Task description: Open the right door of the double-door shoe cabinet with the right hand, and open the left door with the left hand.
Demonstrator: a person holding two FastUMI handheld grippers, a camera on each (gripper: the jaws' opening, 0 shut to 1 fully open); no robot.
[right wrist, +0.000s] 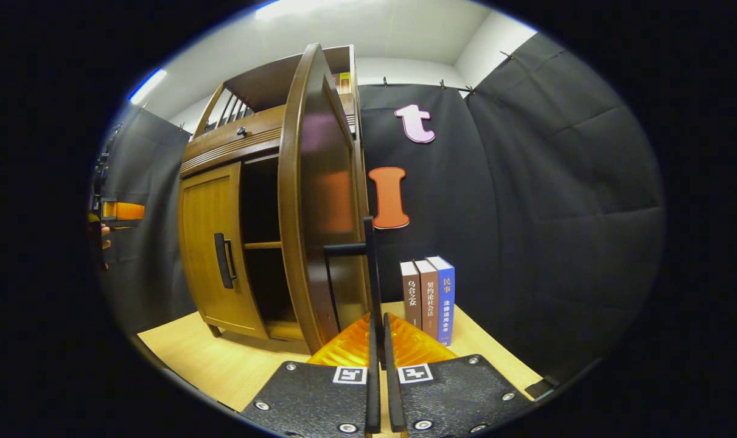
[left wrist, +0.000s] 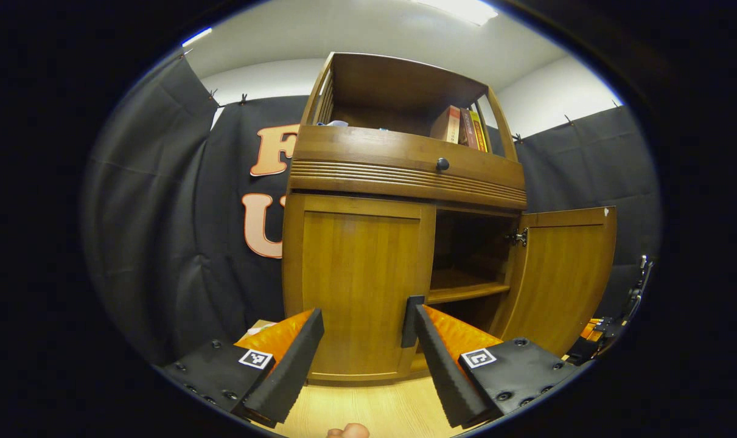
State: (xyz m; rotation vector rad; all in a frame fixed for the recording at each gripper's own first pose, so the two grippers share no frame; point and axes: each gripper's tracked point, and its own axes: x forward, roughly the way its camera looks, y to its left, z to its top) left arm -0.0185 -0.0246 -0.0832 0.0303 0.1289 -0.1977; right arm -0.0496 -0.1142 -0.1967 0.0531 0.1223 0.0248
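In the left gripper view the cabinet (left wrist: 405, 231) stands upright on a pale wood floor (left wrist: 380, 407). Its left door (left wrist: 359, 283) is shut flat, tall axis vertical. The left gripper (left wrist: 368, 331) is spread wide before it, its right finger hiding most of the door's handle (left wrist: 411, 321). The right door (left wrist: 560, 274) swings out to the right, baring a shelf (left wrist: 465, 292).

In the right gripper view that door (right wrist: 319, 201) is seen edge-on. The right gripper (right wrist: 378, 328) is pressed onto its vertical handle (right wrist: 368, 274). Three books (right wrist: 429, 298) stand beside.
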